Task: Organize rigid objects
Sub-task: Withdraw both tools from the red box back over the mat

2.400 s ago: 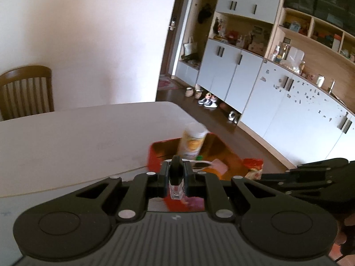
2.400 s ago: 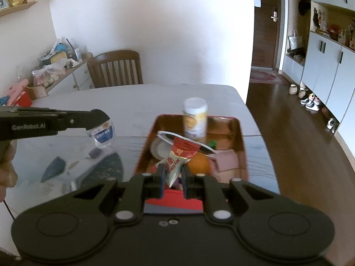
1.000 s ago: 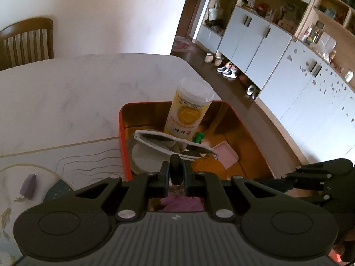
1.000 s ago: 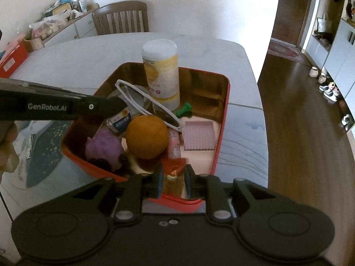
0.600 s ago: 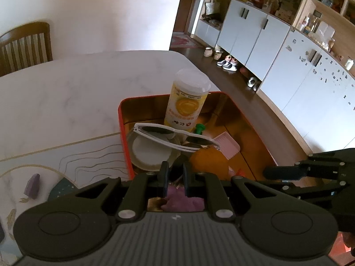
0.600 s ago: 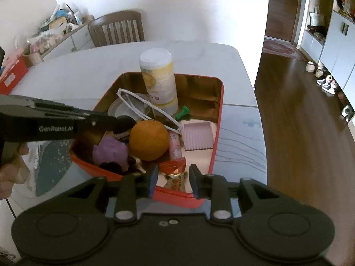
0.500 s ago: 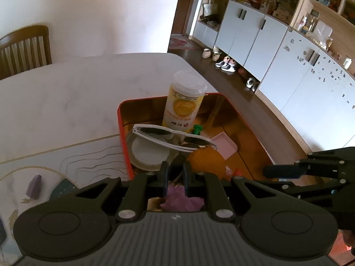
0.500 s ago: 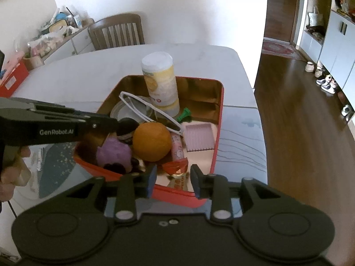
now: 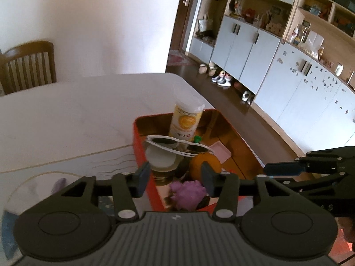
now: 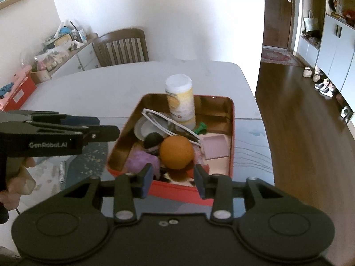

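A red tin box (image 10: pixel 232 119) (image 9: pixel 138 146) on the table holds a yellow canister (image 10: pixel 180 98) (image 9: pixel 186 119), white-framed sunglasses (image 10: pixel 170 125) (image 9: pixel 177 146), an orange (image 10: pixel 176 149) (image 9: pixel 205 161), a purple fuzzy thing (image 10: pixel 142 160) (image 9: pixel 188 191), a pink pad (image 10: pixel 215 147), a green piece (image 10: pixel 200 128), a small bottle with a dark cap (image 10: pixel 153 143) and a red snack packet (image 10: pixel 205 168). My left gripper (image 9: pixel 175 180) hangs above the box's near-left corner, jaws opening, nothing between them. My right gripper (image 10: pixel 173 181) hovers over the box's near edge, jaws opening and empty.
A wooden chair (image 10: pixel 121 46) stands at the table's far side. A cluttered sideboard (image 10: pixel 64 51) and a red crate (image 10: pixel 18 93) lie to the left. Cabinets (image 9: pixel 255 51) and shoes (image 9: pixel 219 81) line the room to the right. A patterned mat (image 9: pixel 66 170) covers the near table.
Both grippers let go of what they held, the small bottle and the red packet, which now lie in the box. Both jaws have opened and both grippers have risen and drawn back.
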`<act>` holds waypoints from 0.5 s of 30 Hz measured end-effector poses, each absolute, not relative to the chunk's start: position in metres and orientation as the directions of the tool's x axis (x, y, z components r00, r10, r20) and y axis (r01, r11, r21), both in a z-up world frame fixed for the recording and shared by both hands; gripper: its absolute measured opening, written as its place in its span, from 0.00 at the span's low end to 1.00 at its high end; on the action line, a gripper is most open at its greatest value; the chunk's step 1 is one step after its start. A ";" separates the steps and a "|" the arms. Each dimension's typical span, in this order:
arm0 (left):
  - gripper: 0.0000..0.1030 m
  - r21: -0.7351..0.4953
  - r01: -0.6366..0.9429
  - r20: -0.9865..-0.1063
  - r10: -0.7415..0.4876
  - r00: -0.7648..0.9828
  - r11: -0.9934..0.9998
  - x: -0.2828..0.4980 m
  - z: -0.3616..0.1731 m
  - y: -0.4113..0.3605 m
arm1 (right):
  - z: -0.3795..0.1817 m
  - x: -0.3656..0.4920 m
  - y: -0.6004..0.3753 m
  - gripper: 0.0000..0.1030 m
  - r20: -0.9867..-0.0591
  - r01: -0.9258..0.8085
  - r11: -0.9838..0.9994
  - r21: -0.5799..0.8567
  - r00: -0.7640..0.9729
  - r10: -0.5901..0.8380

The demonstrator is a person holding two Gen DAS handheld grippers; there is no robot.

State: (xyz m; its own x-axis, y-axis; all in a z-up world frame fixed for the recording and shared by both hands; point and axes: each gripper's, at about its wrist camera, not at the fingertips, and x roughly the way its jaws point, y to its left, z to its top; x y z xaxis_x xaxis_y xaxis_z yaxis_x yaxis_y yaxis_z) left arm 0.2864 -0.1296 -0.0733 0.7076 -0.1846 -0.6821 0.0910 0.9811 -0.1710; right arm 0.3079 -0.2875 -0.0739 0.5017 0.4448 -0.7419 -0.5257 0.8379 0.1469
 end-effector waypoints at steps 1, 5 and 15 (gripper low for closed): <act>0.50 -0.165 0.089 -0.678 -0.179 0.713 0.982 0.282 -0.071 -0.126 | -0.072 0.306 -0.285 0.43 -0.739 -0.526 0.838 0.147 0.505 0.446; 0.50 -0.150 0.084 -0.665 -0.163 0.728 0.985 0.268 -0.062 -0.112 | -0.063 0.294 -0.275 0.53 -0.720 -0.529 0.836 0.143 0.524 0.455; 0.56 -0.115 0.061 -0.631 -0.120 0.766 0.992 0.230 -0.044 -0.060 | -0.058 0.270 -0.236 0.67 -0.697 -0.539 0.828 0.151 0.536 0.476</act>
